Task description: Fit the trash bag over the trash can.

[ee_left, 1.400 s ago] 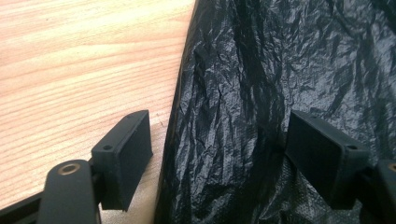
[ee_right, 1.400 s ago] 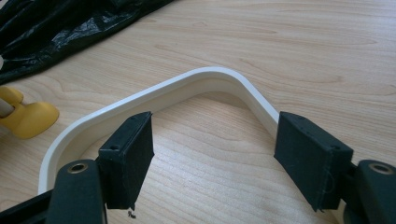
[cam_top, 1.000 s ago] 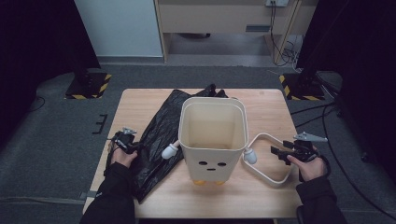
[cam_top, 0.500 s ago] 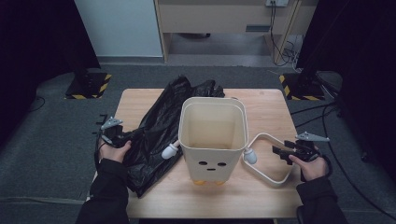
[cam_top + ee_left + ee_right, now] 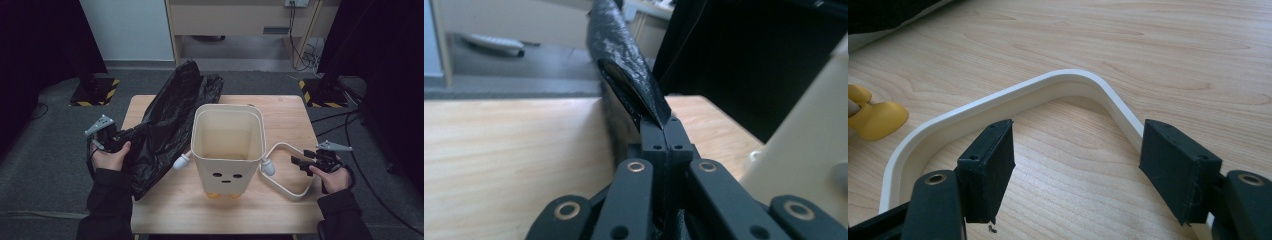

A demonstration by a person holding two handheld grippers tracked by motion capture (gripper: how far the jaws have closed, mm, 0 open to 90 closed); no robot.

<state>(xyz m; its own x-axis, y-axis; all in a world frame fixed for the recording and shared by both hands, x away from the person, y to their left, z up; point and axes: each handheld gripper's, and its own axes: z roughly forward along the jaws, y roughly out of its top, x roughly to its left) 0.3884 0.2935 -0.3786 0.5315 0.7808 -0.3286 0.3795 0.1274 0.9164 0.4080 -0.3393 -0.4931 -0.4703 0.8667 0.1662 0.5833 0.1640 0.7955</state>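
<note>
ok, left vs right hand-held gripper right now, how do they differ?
The left hand-held gripper is shut, pinching the black bag; the right hand-held gripper is open, holding nothing. The left is raised off the table's left edge; the right sits low by the white handle, which lies just beyond its jaws. Both point inward toward the cream bin.

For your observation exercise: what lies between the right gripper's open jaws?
In the right gripper view, bare wooden table lies between the right gripper jaws; the bin's white handle curves just beyond.
</note>
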